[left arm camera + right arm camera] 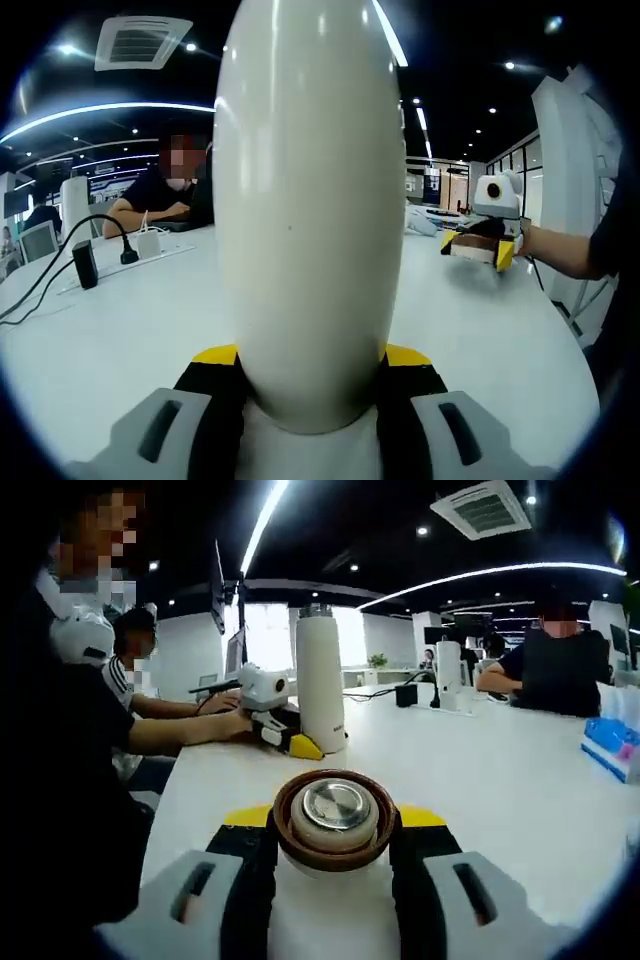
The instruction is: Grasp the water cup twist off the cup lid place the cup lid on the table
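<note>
Two grippers work apart over a long white table point(520, 780) in an open office. The left gripper point(310, 385) is clamped on a white water cup point(310, 200), jaws pressed against its lower sides; in the right gripper view the same gripper point(283, 735) grips the cup's base, and the cup point(320, 680) stands upright near the table's left edge, long axis vertical, its open threaded neck pointing at the ceiling. The right gripper point(335, 845) holds the cup lid point(333, 818) squeezed between its jaws, brown rim and steel inner face turned toward the camera, above the table's near edge and well apart from the cup. In the left gripper view that gripper point(482, 245) hangs over the table near its right edge. Bare tabletop lies between cup and lid and spreads toward the right side. A black charger point(85, 265) and its cable point(40, 290) lie toward the far-left part of the table, a blue tissue pack point(610, 745) at the right edge. A person in black point(555, 670) sits at the far side.
</note>
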The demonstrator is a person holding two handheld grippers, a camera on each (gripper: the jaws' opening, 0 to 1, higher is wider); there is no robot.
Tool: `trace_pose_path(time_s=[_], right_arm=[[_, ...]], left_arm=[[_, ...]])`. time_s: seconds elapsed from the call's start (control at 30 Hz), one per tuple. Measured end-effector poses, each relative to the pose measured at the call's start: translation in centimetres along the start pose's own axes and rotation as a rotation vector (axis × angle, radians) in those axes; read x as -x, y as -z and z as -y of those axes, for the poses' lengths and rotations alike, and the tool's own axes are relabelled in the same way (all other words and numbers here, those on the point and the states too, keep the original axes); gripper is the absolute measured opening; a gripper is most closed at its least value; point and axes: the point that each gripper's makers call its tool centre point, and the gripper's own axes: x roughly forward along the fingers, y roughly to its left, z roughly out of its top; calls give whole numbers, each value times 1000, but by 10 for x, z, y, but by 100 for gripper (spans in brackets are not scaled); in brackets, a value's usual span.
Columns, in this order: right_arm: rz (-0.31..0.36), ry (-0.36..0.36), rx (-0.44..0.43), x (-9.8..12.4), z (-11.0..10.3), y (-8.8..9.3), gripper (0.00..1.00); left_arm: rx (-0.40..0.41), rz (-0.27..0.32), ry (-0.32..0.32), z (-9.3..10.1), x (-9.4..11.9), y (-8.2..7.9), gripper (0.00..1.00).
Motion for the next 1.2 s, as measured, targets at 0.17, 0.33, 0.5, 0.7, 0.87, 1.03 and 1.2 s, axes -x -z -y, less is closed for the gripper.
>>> trace_pose_path(time_s=[0.17,0.33,0.5,0.7,0.87,1.03,1.2], right_arm=[[-41,0,32,-3,-2,8,46],[-68,6,57,-5,-3,12,46],[-105,10,89,-7,-4,19,46],[-121,8,94,-7,-6,19,46],[-127,1,66,-7,-5,20,47],[-125,-7,59,-7,-4,21,47],[-119,-6,50,-8,-4,21,47]], left_arm=[[0,0,0,0,0,0,52],[0,0,0,1,0,0,52],[-1,0,-1,1,0,0,52],[-1,0,-1,3,1,0,52],[-2,0,-1,4,1,0,52],[-1,0,-1,3,1,0,52],[-1,0,0,2,1,0,52]])
